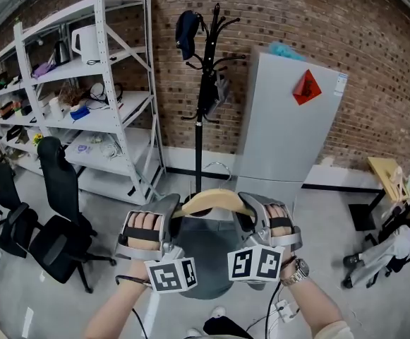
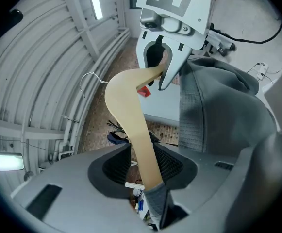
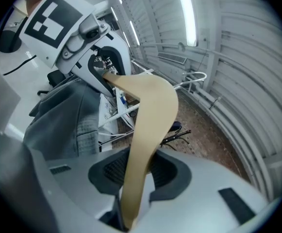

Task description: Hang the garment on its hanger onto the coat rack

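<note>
The hanger (image 1: 212,199), with the grey garment (image 1: 206,263) draped below it, spans both grippers in front of the coat rack (image 1: 199,119). The right gripper (image 1: 248,205) clamps one end. The left gripper (image 1: 172,206) is spread, the other end lying loosely between its jaws. Print on the cabinet's (image 1: 282,140) red sticker (image 1: 306,87) is too small to read.

Hanger (image 1: 212,198): pale wood, arched, held level in the air with the arch up. One arm runs between my left fingers (image 1: 170,209), the other between my right fingers (image 1: 251,208). The right pair pinch it. The left pair stand slack around it, with a gap on one side. Wire hook (image 2: 90,79) points away from me.

Garment (image 1: 208,260): grey, draped on the hanger, hanging below it.

Coat rack (image 1: 199,104): black upright pole with curved pegs on top, beyond the hanger and apart from it.
</note>
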### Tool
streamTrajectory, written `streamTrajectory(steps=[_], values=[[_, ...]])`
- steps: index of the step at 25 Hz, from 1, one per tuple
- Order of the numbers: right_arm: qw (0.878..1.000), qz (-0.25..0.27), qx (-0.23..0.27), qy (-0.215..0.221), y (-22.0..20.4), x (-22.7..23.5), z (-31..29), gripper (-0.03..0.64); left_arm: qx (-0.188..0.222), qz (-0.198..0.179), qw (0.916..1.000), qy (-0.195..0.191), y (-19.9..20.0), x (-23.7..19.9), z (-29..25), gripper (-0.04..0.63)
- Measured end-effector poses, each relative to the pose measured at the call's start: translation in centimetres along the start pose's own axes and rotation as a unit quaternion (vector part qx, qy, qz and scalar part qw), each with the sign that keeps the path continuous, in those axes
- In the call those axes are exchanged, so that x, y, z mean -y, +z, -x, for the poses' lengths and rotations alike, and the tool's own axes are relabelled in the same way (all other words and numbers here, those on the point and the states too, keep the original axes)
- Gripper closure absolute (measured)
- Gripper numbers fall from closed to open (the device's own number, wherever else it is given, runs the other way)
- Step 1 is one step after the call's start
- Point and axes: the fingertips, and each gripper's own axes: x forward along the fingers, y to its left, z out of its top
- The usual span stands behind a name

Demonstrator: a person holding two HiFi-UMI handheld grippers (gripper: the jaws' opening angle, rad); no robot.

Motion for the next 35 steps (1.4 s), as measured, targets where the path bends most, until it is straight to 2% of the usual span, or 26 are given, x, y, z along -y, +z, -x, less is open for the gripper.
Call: streamTrajectory(steps=[7, 15, 19, 26, 35], values=[[1.0, -0.011, 0.02, 0.003, -2.6, 2.3, -4.8, 0.517, -0.022, -0.01, 0.9997, 0.004, 0.8, -0.7, -5.4, 0.459], [0.998, -0.001, 0.055, -0.009, -3.1, 5.6, -7.9, 0.517, -0.046, -0.011, 0.9983, 0.033, 1.3, -3.0, -8.8, 0.459], [0.998, 0.004, 0.056, -0.007, -3.7, 6.3, -9.0, 0.517, -0.049, -0.004, 0.9984, 0.028, 1.4, -2.9, -10.6, 0.459], [0.999, -0.002, 0.044, -0.023, -4.6, 8.2, -11.1, 0.517, -0.023, 0.006, 0.9992, 0.034, 1.6, -3.8, -13.9, 0.459], [1.0, 0.001, 0.003, -0.02, -7.0, 8.7, -19.0, 0.515, 0.012, -0.001, 0.9998, 0.018, -0.3, -2.9, -22.2, 0.458]])
